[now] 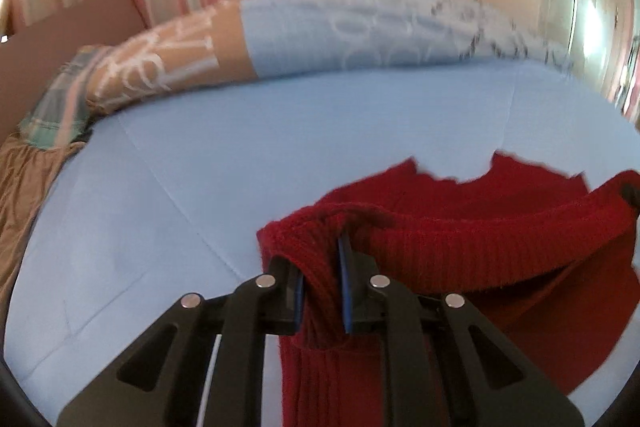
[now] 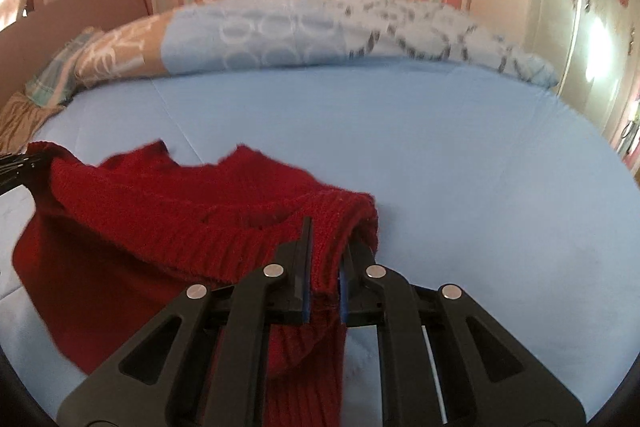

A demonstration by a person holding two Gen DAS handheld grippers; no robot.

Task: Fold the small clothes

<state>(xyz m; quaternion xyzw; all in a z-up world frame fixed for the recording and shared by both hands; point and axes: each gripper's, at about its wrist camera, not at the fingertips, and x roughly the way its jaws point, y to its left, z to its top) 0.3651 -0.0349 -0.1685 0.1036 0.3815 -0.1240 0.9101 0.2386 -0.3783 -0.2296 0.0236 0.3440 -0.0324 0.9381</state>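
A red knitted garment (image 1: pixel 460 239) is pinched at one ribbed corner by the left gripper (image 1: pixel 322 263) and at the other by the right gripper (image 2: pixel 326 251) (both clamped tight), draped over the blue bed sheet (image 2: pixel 440 147) near its front edge.

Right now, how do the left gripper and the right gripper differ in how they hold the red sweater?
The left gripper pinches the red sweater at its left end, so the knit stretches off to the right; the right gripper pinches the right end, the knit running off left. Shared: both are shut on a bunched ribbed edge, holding the sweater above the blue sheet.
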